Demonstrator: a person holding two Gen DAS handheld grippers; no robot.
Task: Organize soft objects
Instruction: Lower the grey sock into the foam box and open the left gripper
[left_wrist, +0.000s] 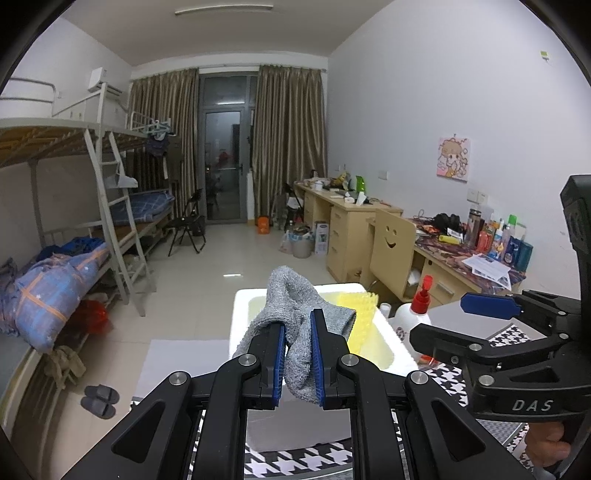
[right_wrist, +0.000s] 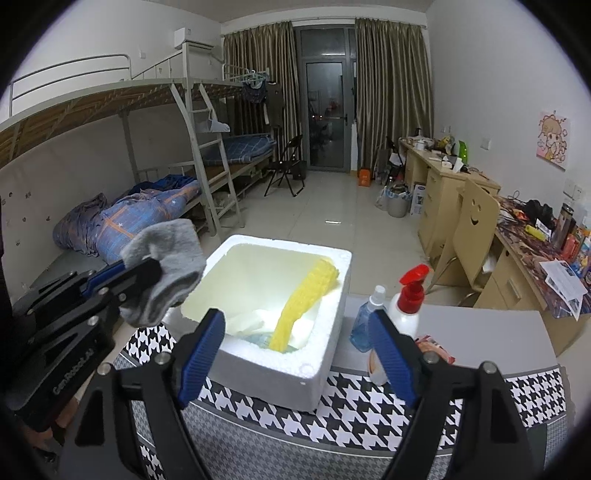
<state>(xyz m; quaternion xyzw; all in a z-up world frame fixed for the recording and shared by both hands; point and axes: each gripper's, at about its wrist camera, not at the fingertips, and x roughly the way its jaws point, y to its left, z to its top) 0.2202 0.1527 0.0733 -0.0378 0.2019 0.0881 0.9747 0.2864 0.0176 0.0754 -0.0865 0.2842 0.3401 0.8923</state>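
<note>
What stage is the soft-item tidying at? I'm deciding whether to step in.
Done: the yellow sponge strip and some white cloth lie in the foam box. In hand: the left gripper clamps the grey sock beside the box. Left: drop the sock in; the right gripper is open, empty.

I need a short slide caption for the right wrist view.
Open right tongs face foam box holding yellow mesh; left tongs grip grey sock.

One grey sock (left_wrist: 295, 317); one foam box (right_wrist: 317, 373); two bottles (right_wrist: 406, 314)
</note>
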